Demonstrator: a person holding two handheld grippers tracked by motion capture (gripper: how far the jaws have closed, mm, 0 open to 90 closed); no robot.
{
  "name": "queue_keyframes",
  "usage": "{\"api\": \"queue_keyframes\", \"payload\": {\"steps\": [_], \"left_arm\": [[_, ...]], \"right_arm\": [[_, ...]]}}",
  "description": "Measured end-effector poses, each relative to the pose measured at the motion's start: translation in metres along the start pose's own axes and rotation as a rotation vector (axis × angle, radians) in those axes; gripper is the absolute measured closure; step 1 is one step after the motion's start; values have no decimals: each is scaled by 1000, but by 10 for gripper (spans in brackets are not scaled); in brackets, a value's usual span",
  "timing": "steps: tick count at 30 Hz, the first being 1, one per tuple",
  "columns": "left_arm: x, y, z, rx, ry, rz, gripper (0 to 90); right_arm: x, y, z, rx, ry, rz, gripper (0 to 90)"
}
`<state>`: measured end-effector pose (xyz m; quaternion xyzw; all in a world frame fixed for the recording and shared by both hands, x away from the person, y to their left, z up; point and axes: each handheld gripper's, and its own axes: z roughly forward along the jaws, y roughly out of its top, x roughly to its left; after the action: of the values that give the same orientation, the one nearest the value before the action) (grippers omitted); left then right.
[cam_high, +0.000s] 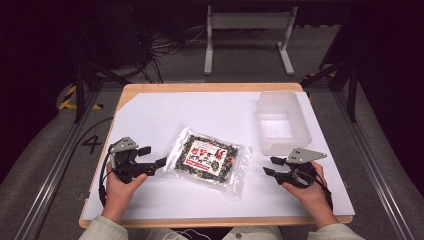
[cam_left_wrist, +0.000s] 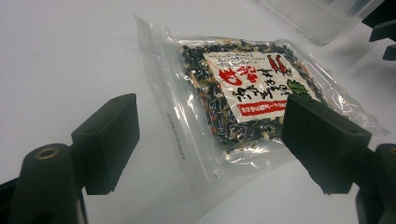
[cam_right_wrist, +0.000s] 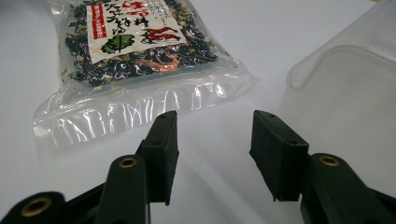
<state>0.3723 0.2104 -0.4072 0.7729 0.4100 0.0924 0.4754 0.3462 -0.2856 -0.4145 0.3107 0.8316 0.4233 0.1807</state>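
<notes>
Clear plastic: the packet of dried seaweed mix (cam_high: 209, 159) is a see-through pouch with dark green and black flakes inside and a white label printed in red and black.
Packet's place: it lies flat on the white sheet (cam_high: 200, 115) that covers the table (cam_high: 150, 88), near the front middle, turned at a slant, between the 2 claws.
Packet's edges: a wide empty seal strip borders the filling; in the right gripper view that strip (cam_right_wrist: 135, 112) is the part nearest the jaws.
Left claw (cam_high: 152, 156): held in the person's left hand (cam_high: 120, 187) at the left of the packet, pointing towards it, jaws spread wide with nothing between them; the near jaw tip sits just beside the packet's left edge, and I cannot tell whether it touches.
Left gripper view: the packet (cam_left_wrist: 243, 98) lies ahead between the 2 black jaws, which stand apart from it.
Right claw (cam_high: 272, 166): held in the person's right hand (cam_high: 312, 192) at the right of the packet, jaws released and part-way apart, gripping nothing, a little clear of the packet's right edge.
Container: a translucent plastic tub (cam_high: 282, 122) stands on the sheet at the right rear, beyond the right claw, with nothing visible inside.
Tub up close: its rounded rim (cam_right_wrist: 336, 60) shows at the right of the right gripper view.
</notes>
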Motion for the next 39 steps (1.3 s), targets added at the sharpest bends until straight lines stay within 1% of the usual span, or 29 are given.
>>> {"api": "queue_keyframes", "payload": {"steps": [1,2,5,8,9,10,12,13,14,15,16,18,20,21,23,25,26,27,28,29,30,31,34,36,37,39], "left_arm": [[0,0,0,0,0,0,203],[0,0,2,7,-2,-10,203],[1,-1,7,16,8,10,207],[3,-3,16,47,16,28,223],[3,-4,19,52,7,26,232],[3,-4,19,52,7,26,237],[4,-4,26,55,-10,7,247],[4,-4,28,59,-13,5,251],[5,-3,31,58,-12,6,254],[4,-3,34,63,-10,-7,257],[4,-3,34,63,-10,-7,258],[5,-3,41,81,-3,-1,259],[5,-3,47,98,-3,-9,271],[5,-3,48,100,-1,-6,275],[5,-4,50,107,7,-12,280],[6,-5,54,127,16,-22,282],[6,-5,54,127,16,-22,286],[7,-5,56,144,25,-24,286],[7,-6,58,159,28,-30,293],[7,-7,60,187,31,-33,303],[7,-8,61,194,28,-38,315],[8,-8,62,208,26,-34,322],[8,-8,62,208,22,-32,348],[8,-8,62,212,18,-30,380],[8,-8,61,215,9,-35,399],[7,-9,61,219,-19,-50,470]], "right_arm": [[0,0,0,0,0,0,516],[0,0,0,1,0,0,515],[0,0,1,6,-2,-1,509],[1,-1,3,9,-1,-2,498],[1,-1,3,10,-2,-3,496],[1,-1,3,10,-2,-3,496],[2,-1,3,12,-3,-9,492],[2,-1,3,14,-4,-10,490],[2,-1,3,15,-5,-8,490],[2,-1,3,15,-5,-8,487],[2,-1,3,15,-5,-8,487],[3,-1,3,12,-4,-10,481],[3,-2,4,14,-3,-14,475],[3,-2,4,15,-2,-14,473],[2,-2,4,15,-1,-14,470],[2,-2,4,14,0,-14,466],[2,-2,4,14,0,-14,466],[2,-3,4,15,1,-14,464],[3,-3,4,15,1,-15,462],[3,-3,4,15,1,-15,461],[3,-3,4,14,1,-15,459],[3,-3,4,14,1,-15,458],[3,-3,4,12,1,-17,453],[4,-3,4,13,3,-19,450],[4,-3,4,12,4,-20,448],[4,-3,4,12,5,-21,446]]}}
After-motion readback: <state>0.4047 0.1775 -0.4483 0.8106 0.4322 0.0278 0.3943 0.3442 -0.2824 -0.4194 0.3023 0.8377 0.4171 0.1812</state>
